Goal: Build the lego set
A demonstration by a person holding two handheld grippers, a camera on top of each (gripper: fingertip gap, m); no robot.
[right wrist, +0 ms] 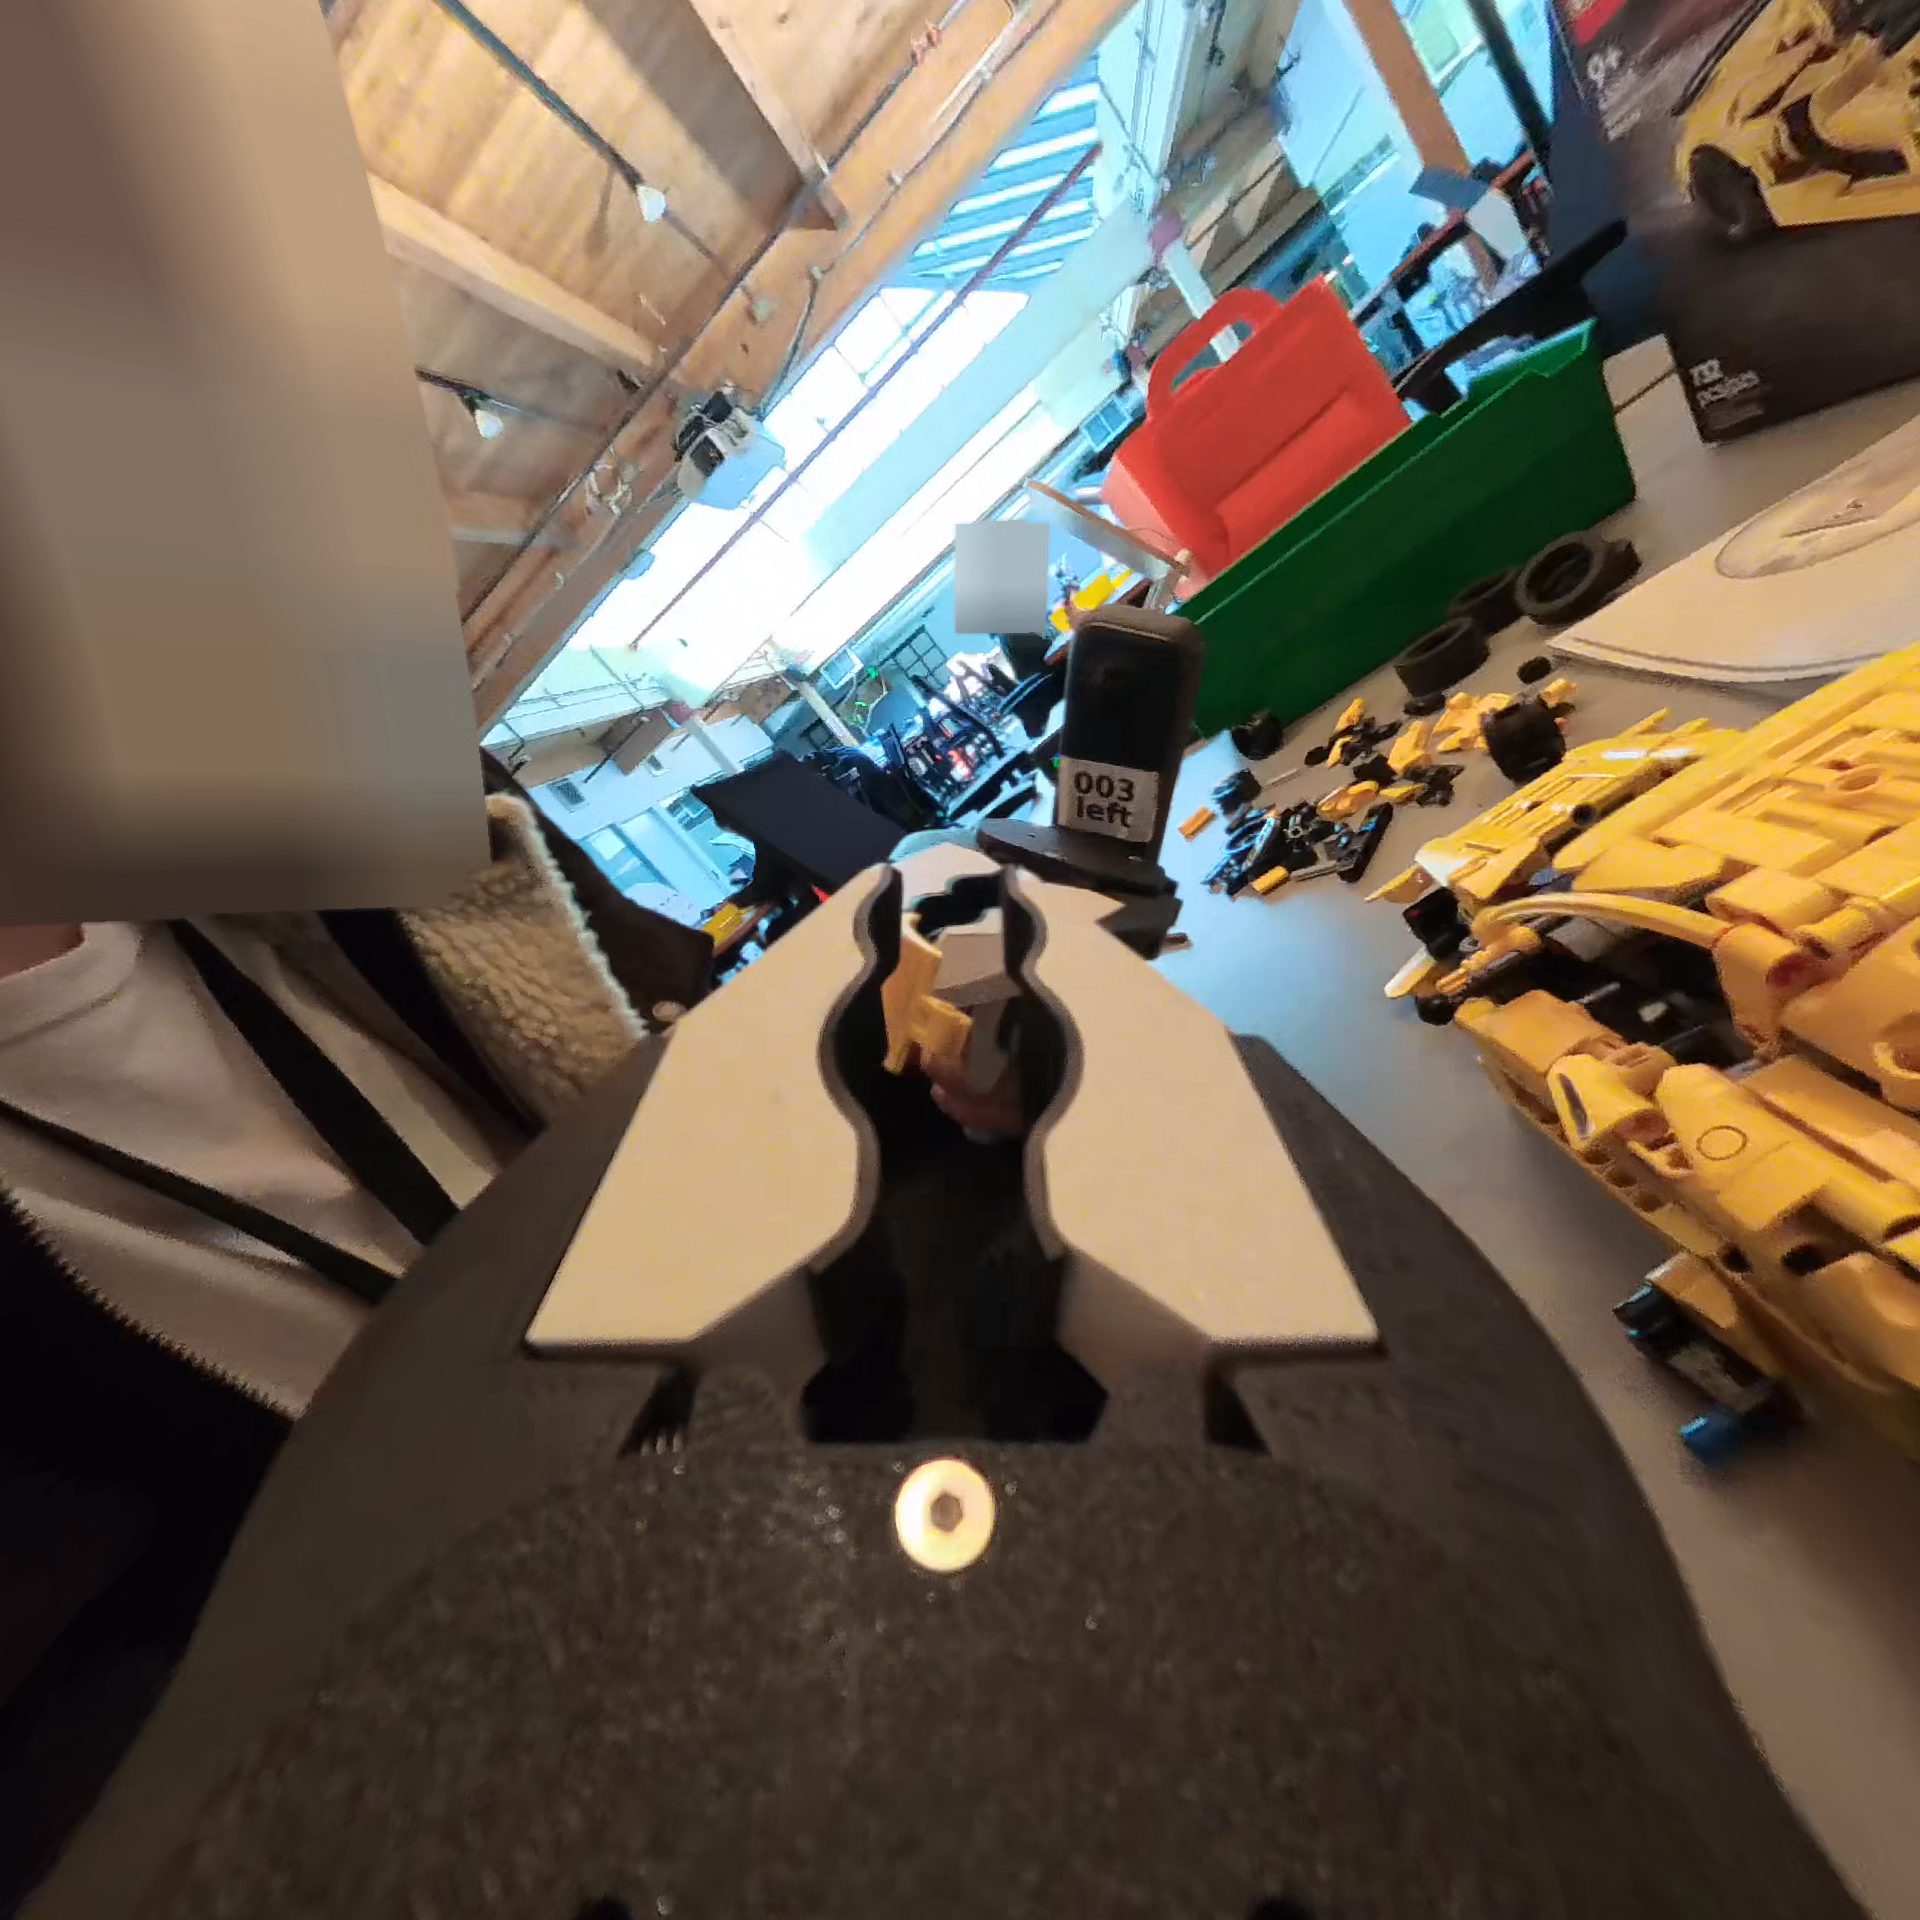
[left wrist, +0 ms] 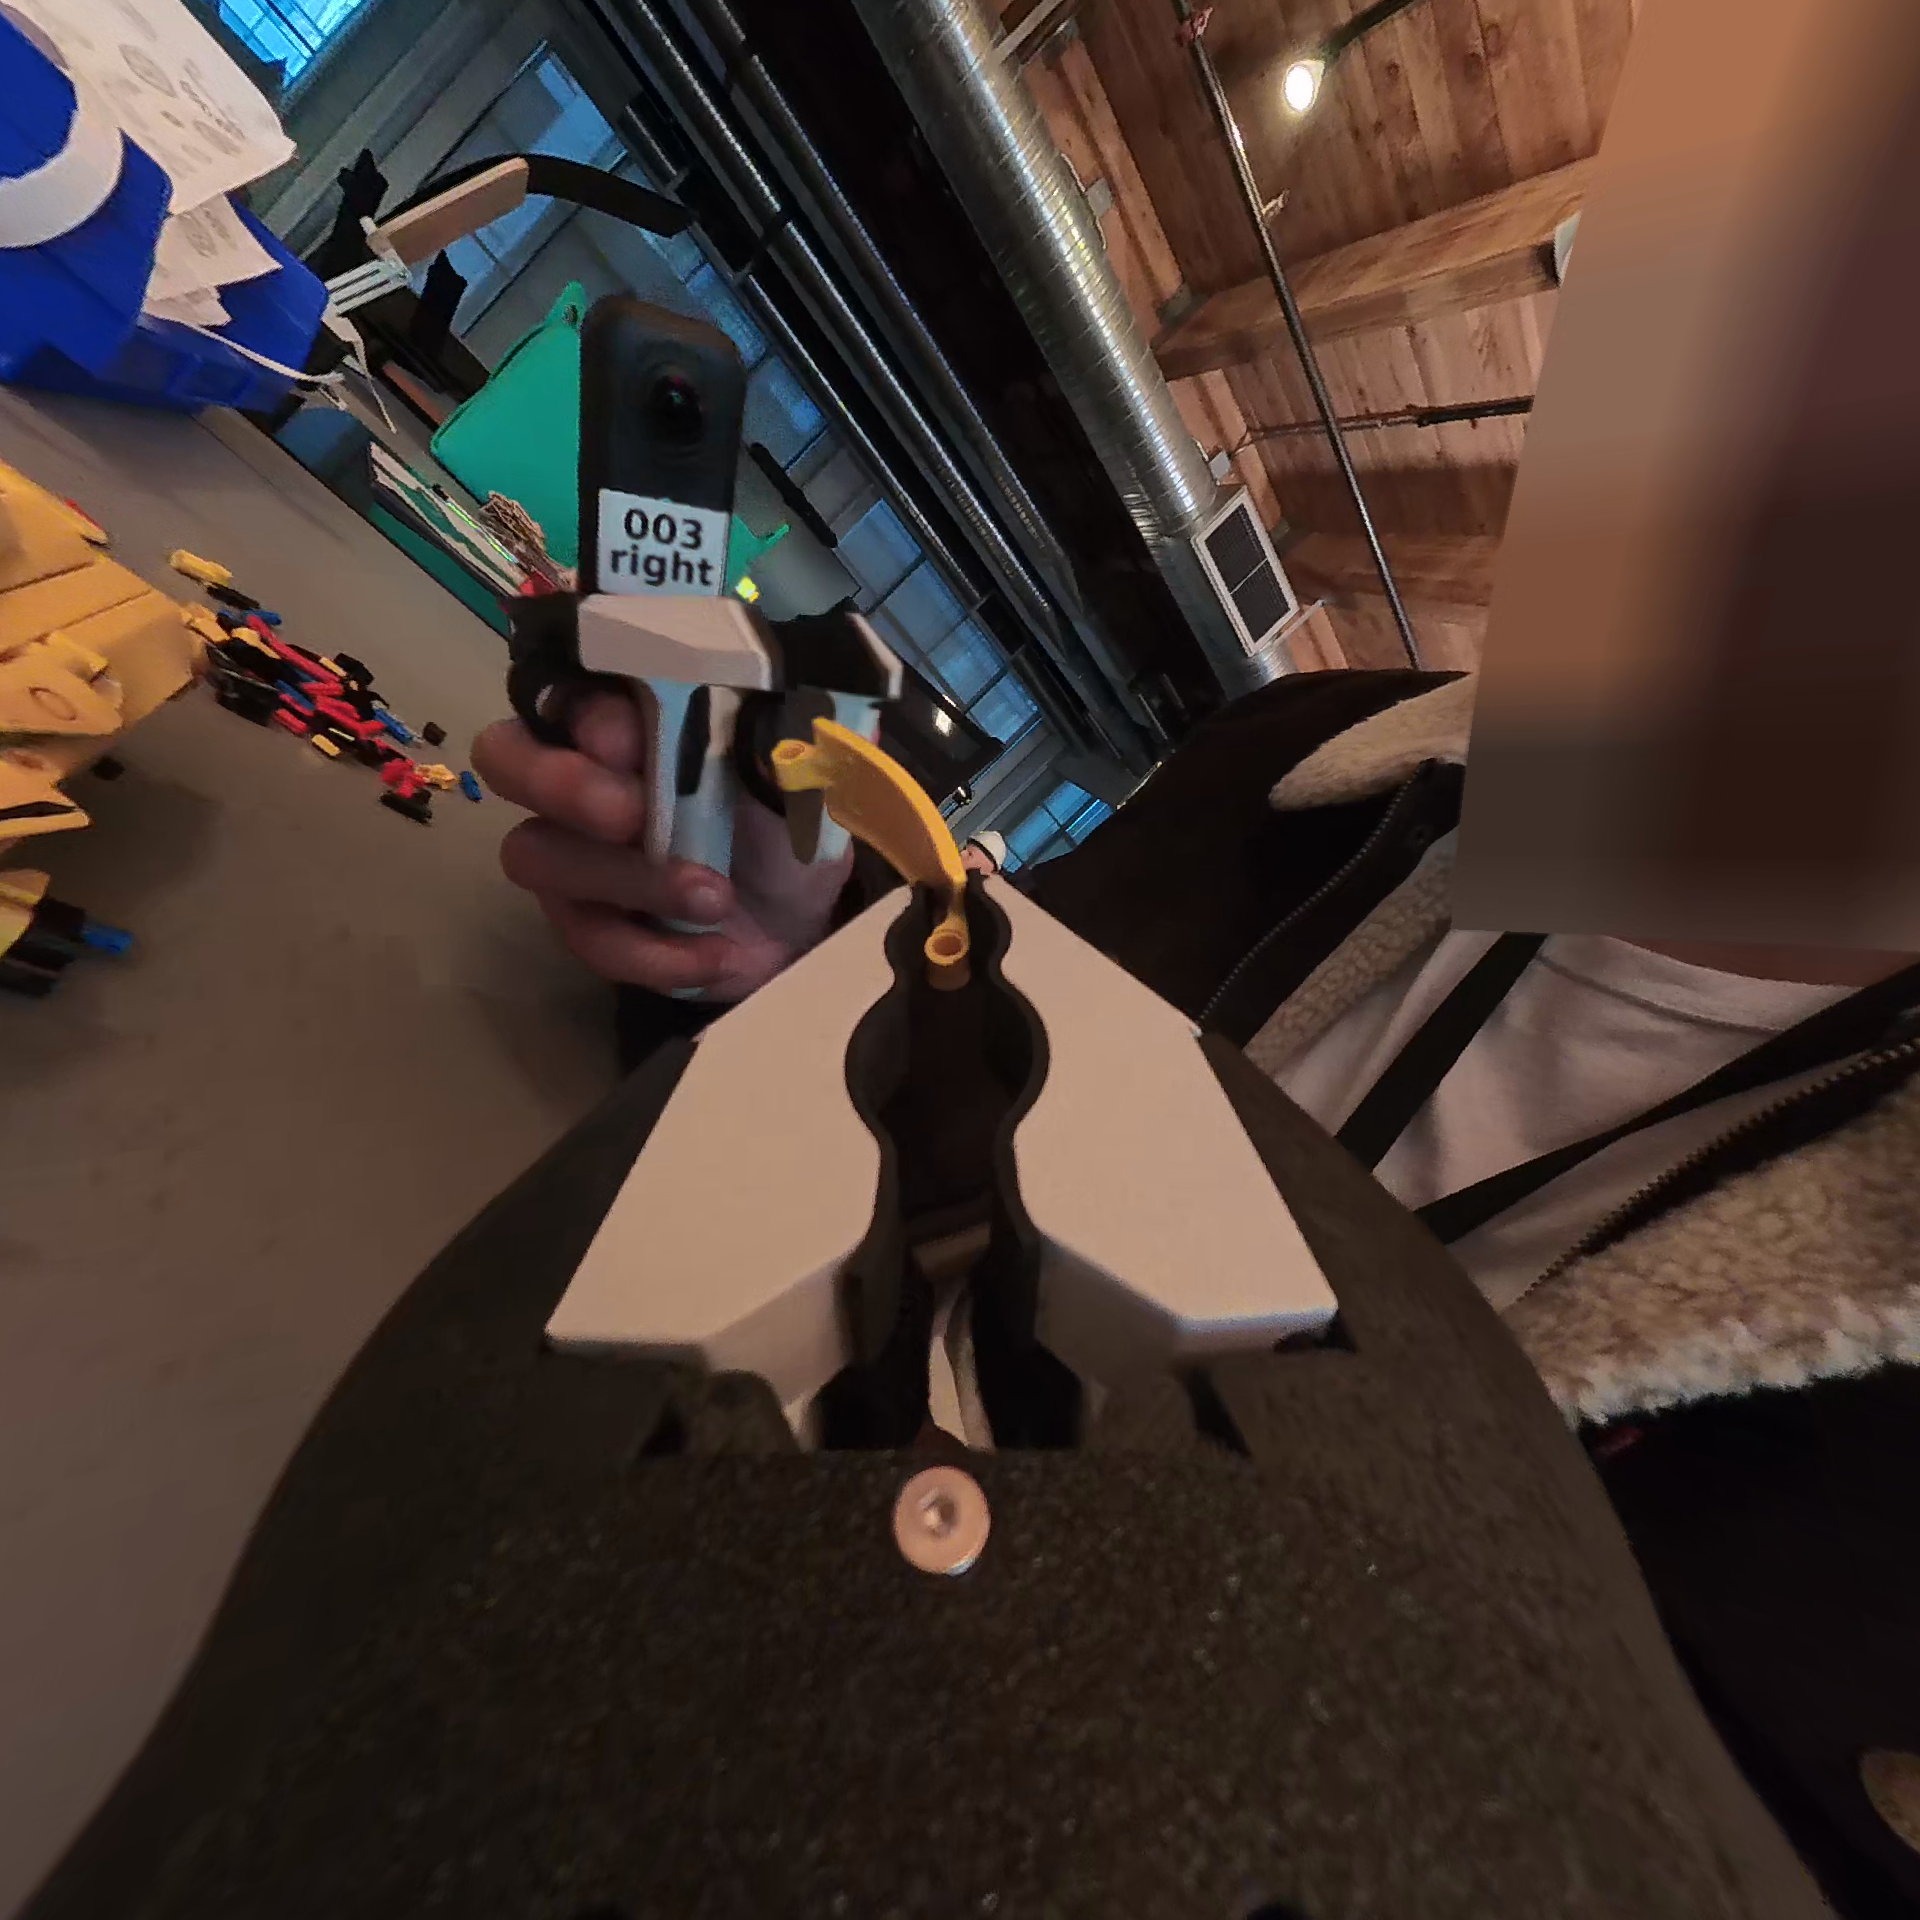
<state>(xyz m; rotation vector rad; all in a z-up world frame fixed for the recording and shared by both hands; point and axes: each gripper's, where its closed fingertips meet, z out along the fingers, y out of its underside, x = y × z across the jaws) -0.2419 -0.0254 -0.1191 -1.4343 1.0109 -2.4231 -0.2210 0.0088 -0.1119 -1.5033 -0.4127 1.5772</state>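
My left gripper (left wrist: 940, 894) is shut on one end of a curved yellow lego panel (left wrist: 883, 800) and holds it in the air above the table. My right gripper (right wrist: 948, 883) faces it, jaws a little apart with nothing between the tips. In the left wrist view the right gripper (left wrist: 769, 665) sits just above the panel's free end. Through the right jaws I see the yellow panel (right wrist: 920, 1003) and a grey finger (right wrist: 971, 971) of the left gripper. The partly built yellow lego car (right wrist: 1662, 987) lies on the table, also at the left edge of the left wrist view (left wrist: 62, 644).
Loose small parts (left wrist: 312, 696) lie by the car, with more (right wrist: 1330, 810) near black tyres (right wrist: 1569, 577). A green bin (right wrist: 1403, 561), red bag (right wrist: 1247, 436), the set's box (right wrist: 1766, 260), a booklet (right wrist: 1787, 582) and a blue bin (left wrist: 83, 281) stand behind. A person's jacket is close. Across from one pair of fingers to the other is roughly 4 cm.
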